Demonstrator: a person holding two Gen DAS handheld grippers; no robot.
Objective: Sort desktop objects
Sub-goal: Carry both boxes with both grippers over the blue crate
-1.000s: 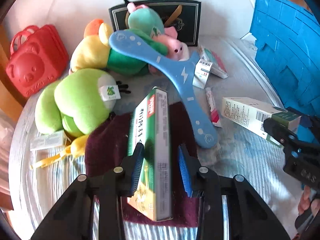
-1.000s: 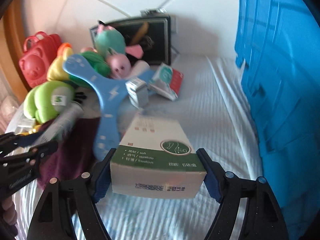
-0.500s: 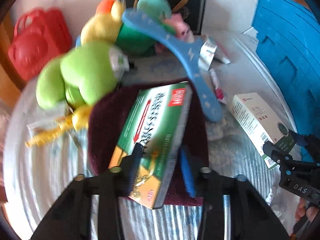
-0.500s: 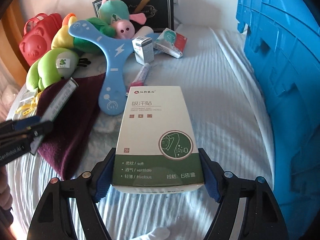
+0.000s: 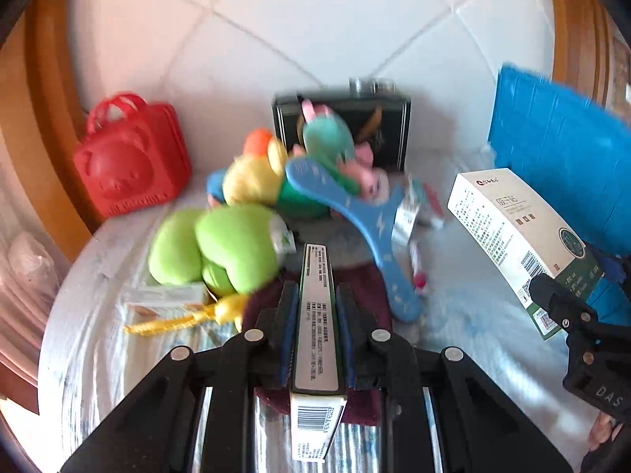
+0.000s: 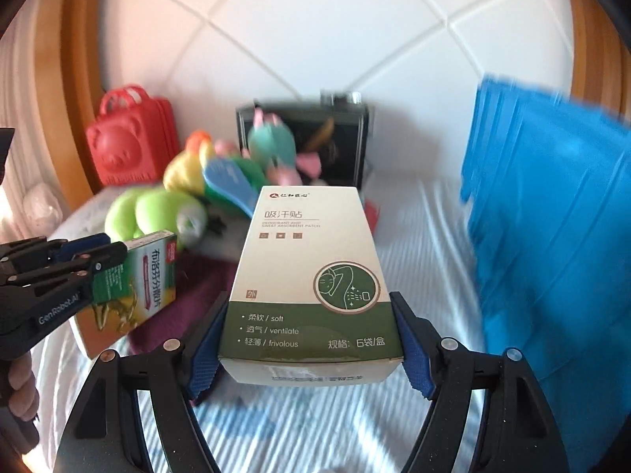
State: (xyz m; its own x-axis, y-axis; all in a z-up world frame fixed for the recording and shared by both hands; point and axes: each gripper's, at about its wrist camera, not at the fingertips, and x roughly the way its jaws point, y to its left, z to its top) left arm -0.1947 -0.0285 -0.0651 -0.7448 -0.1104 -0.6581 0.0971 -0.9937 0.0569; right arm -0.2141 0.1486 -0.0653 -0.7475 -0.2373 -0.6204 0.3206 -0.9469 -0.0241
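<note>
My left gripper [image 5: 315,295] holds a flat green medicine box [image 5: 317,339] edge-up above the dark red cloth [image 5: 368,287]. Its jaws are closing and both blue pads press on the box's faces. The right wrist view shows this gripper [image 6: 106,254] at the left with the green box [image 6: 150,283] lifted. My right gripper [image 6: 307,299] is shut on a wide white-and-green box [image 6: 307,252], held off the striped bedding. In the left wrist view that white box [image 5: 508,228] hangs at the right in the right gripper [image 5: 552,291].
A blue crate [image 6: 552,236] stands tall at the right. Plush toys [image 5: 224,248], a blue boomerang toy [image 5: 366,228], a black gift box [image 5: 378,126] and a red bear bag [image 5: 130,161] crowd the back. Small packets lie near the boomerang.
Both grippers have risen, lifting their boxes off the surface. The green box turned from face-up to edge-up between the left jaws, which narrowed onto it.
</note>
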